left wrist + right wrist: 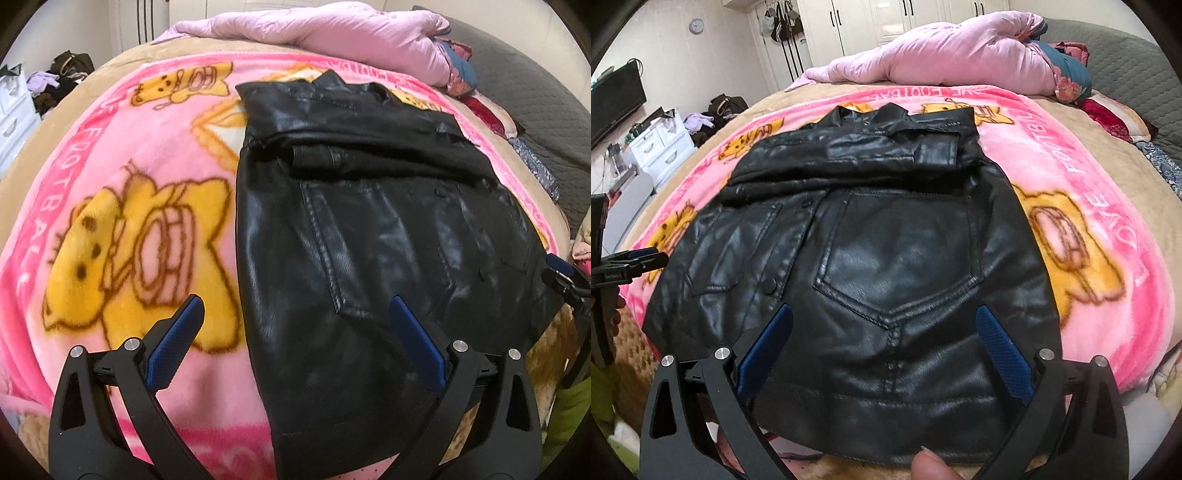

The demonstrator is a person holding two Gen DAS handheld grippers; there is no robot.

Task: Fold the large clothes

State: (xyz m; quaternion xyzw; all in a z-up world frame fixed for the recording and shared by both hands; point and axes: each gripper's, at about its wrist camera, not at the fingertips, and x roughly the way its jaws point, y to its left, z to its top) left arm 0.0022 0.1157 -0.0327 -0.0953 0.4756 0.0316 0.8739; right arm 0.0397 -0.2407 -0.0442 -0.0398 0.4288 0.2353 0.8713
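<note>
Black leather jacket (871, 240) laid flat on pink blanket (122, 177); pink quilt (945, 55) heaped beyond jacket. Left hand-held gripper (295, 343) and right hand-held gripper (884, 349) held spread apart above jacket, nothing clamped.

Bed (1137, 177): pink blanket (1052, 177), black jacket (886, 240) atop.
</note>
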